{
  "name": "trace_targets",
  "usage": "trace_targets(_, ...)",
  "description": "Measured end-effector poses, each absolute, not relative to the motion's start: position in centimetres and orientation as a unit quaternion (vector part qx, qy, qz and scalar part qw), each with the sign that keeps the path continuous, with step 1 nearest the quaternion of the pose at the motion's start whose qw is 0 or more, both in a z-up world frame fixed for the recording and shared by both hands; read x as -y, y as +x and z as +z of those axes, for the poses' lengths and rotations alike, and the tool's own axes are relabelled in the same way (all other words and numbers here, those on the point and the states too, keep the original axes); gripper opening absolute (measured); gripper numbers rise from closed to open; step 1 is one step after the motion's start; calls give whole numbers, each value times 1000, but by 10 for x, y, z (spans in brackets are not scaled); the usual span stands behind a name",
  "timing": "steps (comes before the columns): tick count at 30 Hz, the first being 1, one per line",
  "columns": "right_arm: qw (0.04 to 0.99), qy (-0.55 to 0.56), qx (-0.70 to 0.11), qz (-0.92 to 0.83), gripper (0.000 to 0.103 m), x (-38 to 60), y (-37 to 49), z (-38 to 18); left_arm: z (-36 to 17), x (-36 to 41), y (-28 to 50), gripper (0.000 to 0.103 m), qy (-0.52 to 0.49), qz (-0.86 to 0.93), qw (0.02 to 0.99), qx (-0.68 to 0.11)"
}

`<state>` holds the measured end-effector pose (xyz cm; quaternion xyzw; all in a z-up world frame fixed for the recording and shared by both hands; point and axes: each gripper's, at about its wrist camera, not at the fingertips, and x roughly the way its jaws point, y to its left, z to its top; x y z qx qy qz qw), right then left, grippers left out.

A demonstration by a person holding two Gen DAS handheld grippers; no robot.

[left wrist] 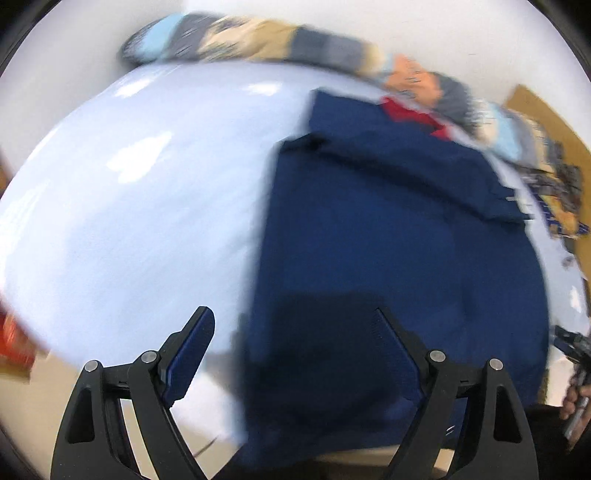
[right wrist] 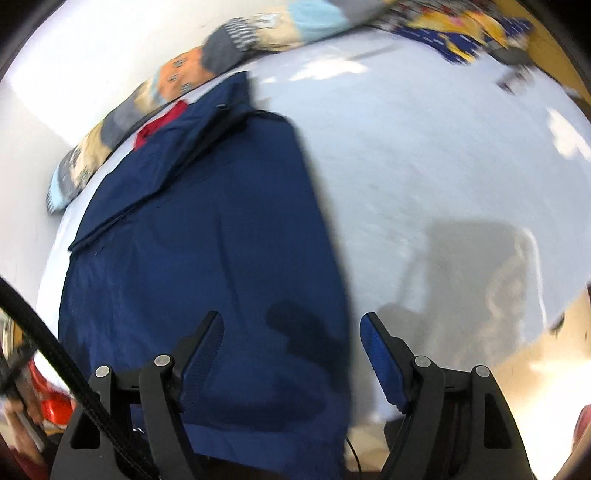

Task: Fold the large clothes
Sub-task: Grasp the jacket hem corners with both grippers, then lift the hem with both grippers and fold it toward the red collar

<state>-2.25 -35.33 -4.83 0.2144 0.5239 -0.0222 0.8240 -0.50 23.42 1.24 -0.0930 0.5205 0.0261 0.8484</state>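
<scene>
Navy jacket (left wrist: 388, 240) is lying flat on the pale blue worktop (left wrist: 129, 221), already folded into a long narrow panel; one sleeve is lying folded across its upper part in a diagonal band; red lining (left wrist: 410, 110) is showing at the collar end, far from the cameras; near hem is hanging at the worktop's front edge, reaching just over it in the right wrist view (right wrist: 207, 258); both views are motion-blurred, so fine detail is not readable.

Left gripper (left wrist: 295, 328) is hovering above the jacket's near end with fingers spread wide and nothing between them; its left finger is sitting over bare worktop, its right finger over navy fabric; whether either tip is touching cloth is unclear from here.

Right gripper (right wrist: 291, 332) is hovering over the jacket's right edge, fingers likewise wide apart and gripping nothing; left finger is over the fabric, right finger over bare worktop (right wrist: 424, 166); its shadow is falling on the jacket between the fingers and on the worktop to the right.

Along the worktop's far edge a patchwork-patterned cloth (left wrist: 258, 40) in grey, tan, light blue and orange is lying in a long roll, touching the jacket's collar end (right wrist: 177, 77); a yellow-and-blue printed item (right wrist: 454, 29) is sitting at the far right corner; white wall is behind.
</scene>
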Motion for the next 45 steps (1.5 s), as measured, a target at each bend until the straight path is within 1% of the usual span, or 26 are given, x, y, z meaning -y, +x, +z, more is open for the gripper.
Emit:
trace_targets(1,822,223,-523,-29,81,358,-28,-49,9,-240,-12,85,-96,37,842,-530)
trace_targets(3,818,239,-521,-40,81,365,-34,-51,1,-255,-22,79,-122,52,829,-543)
trace_targets(4,817,242,-521,-45,81,367,-38,-52,-4,-258,-26,78,-135,55,821,-551)
trace_targets(5,814,243,-525,-47,81,367,-40,-54,-12,-260,-28,74,-152,51,808,-566)
trace_targets(6,811,245,-530,-47,81,365,-41,-57,-19,-261,-30,66,-168,43,795,-582)
trace_targets(8,803,250,-540,-41,81,360,-45,-64,-31,-256,-33,64,-191,26,775,-602)
trace_targets(11,794,249,-554,-28,81,352,-47,-76,-37,-239,-36,59,-172,9,770,-615)
trace_targets(14,774,284,-566,-11,80,352,-52,-90,-44,-224,-39,59,-137,18,766,-628)
trace_targets(17,769,296,-566,3,73,348,-57,-95,-50,-218,-36,58,-109,38,762,-637)
trace_targets(18,768,298,-567,13,65,346,-57,-95,-51,-221,-34,58,-105,56,761,-638)
trace_targets(20,766,306,-565,21,64,346,-58,-96,-57,-225,-32,58,-114,62,752,-646)
trace_targets(22,766,310,-562,23,57,345,-57,-96,-64,-220,-29,58,-112,50,741,-660)
trace_targets(23,766,312,-562,27,56,345,-57,-96,-62,-214,-30,55,-106,39,744,-658)
trace_targets(26,767,319,-555,54,51,340,-60,-90,-51,-197,-30,54,-92,7,757,-647)
trace_targets(29,777,290,-555,67,50,332,-64,-84,-51,-195,-28,50,-83,11,759,-646)
trace_targets(32,778,235,-582,22,50,325,-61,-93,-61,-202,-23,51,-94,23,744,-661)
trace_targets(33,775,233,-587,20,52,323,-61,-95,-61,-200,-21,54,-89,23,744,-662)
trace_targets(34,778,229,-585,22,59,321,-62,-94,-62,-198,-20,59,-81,28,743,-663)
trace_targets(35,776,228,-587,30,61,317,-60,-94,-62,-198,-20,68,-77,33,743,-664)
trace_targets(36,779,221,-586,32,61,313,-60,-94,-63,-196,-19,68,-76,36,741,-666)
trace_targets(37,782,207,-587,32,58,309,-60,-94,-62,-195,-18,67,-78,30,741,-666)
trace_targets(38,784,197,-588,33,49,306,-60,-95,-61,-192,-17,53,-81,22,742,-666)
trace_targets(39,784,191,-590,31,26,303,-57,-94,-57,-188,-20,38,-80,11,745,-662)
trace_targets(40,786,183,-590,22,18,303,-58,-93,-50,-183,-24,29,-62,16,754,-654)
trace_targets(41,786,192,-587,25,17,305,-59,-90,-47,-181,-25,23,-62,11,757,-651)
trace_targets(45,795,225,-561,54,16,308,-62,-76,-45,-178,-21,23,-70,6,755,-652)
